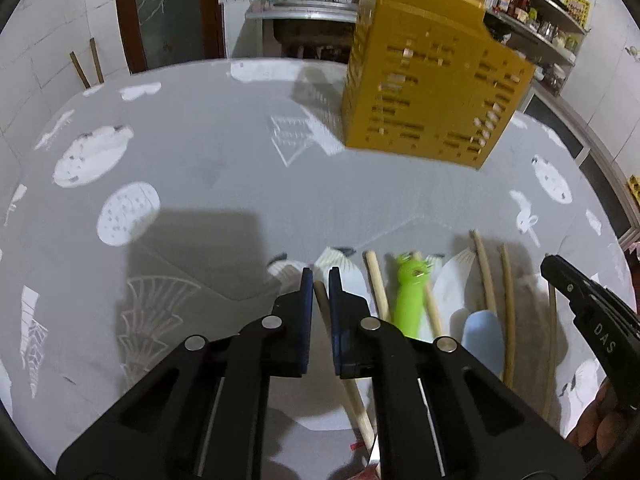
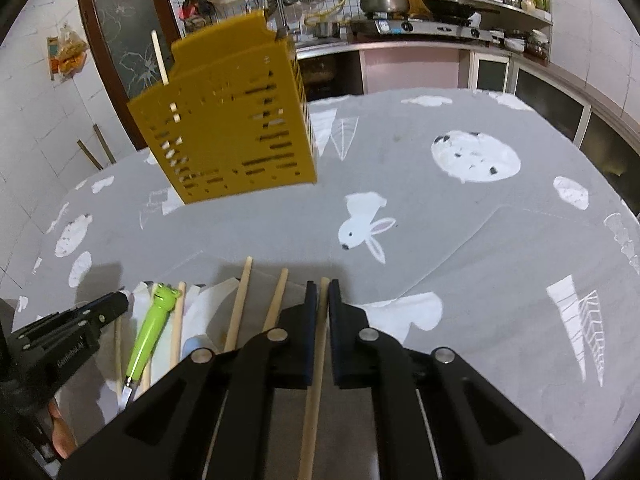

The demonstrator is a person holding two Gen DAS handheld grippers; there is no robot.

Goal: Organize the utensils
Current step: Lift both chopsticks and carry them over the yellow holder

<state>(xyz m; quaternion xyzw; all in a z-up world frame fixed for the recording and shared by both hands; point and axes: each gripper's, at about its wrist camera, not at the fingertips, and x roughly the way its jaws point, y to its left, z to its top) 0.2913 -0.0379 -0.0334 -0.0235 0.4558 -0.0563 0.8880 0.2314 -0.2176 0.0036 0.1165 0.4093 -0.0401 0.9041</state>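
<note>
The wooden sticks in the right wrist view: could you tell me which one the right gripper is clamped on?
The rightmost wooden stick, running between the right gripper pads; the two beside it lie free on the tablecloth.

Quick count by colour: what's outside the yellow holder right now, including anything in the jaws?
Wooden sticks: 6, one held by the left gripper and one by the right gripper
Green-handled tool: 1
Light blue utensil: 1
Total: 8
</note>
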